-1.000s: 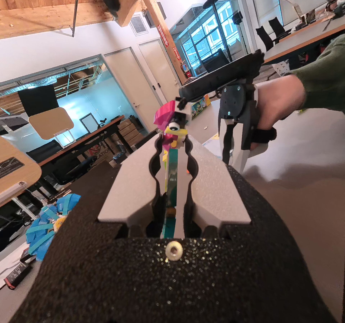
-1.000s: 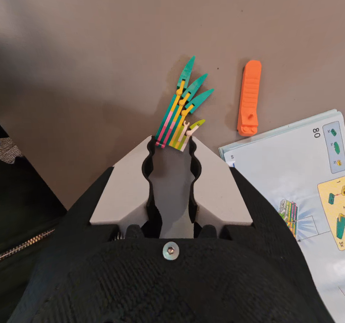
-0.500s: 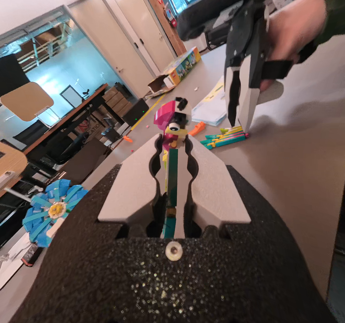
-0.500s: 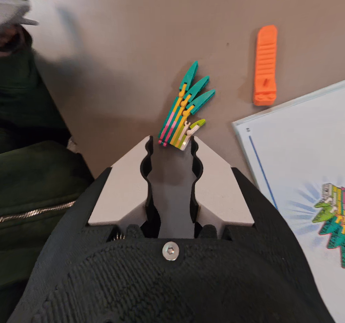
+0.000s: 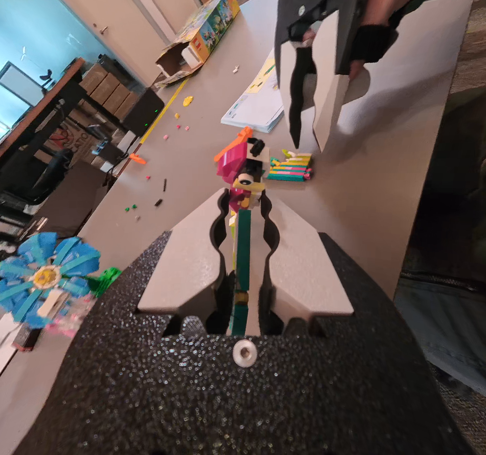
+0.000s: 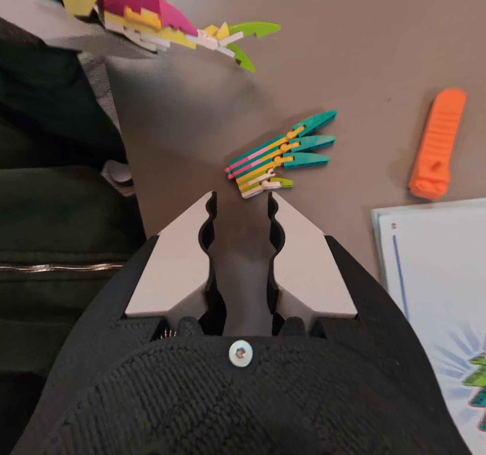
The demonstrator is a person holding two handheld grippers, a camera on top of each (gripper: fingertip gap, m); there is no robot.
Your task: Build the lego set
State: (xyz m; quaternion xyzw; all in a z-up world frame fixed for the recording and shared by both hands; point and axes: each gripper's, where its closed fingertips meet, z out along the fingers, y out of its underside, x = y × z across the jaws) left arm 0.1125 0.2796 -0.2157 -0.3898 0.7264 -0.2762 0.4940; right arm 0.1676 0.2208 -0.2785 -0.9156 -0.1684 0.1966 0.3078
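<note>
My left gripper (image 5: 243, 200) is shut on a lego bird (image 5: 243, 171), with its pink, yellow and black head past the fingertips and a teal part between the jaws. The same bird (image 6: 147, 18) shows at the top left of the right wrist view, held above the table. A striped teal, yellow and pink lego wing (image 6: 278, 158) lies flat on the grey table (image 6: 342, 34). My right gripper (image 6: 242, 197) is open and empty, its tips just short of the wing's near end. In the left wrist view it (image 5: 310, 145) hangs just above the wing (image 5: 289, 170).
An orange brick separator (image 6: 434, 150) lies right of the wing. An instruction booklet (image 6: 434, 297) lies at the right. A blue lego flower (image 5: 44, 276), an open lego box (image 5: 200, 37) and scattered small pieces (image 5: 157, 174) lie on the table to the left. A dark jacket (image 6: 52, 205) is at the table edge. Spacing between my two grippers at the tips: around 11 cm.
The left gripper has tilted down and brought the bird closer to the wing and the right gripper. The right gripper stays open near the wing, which now lies more sideways in its view.
</note>
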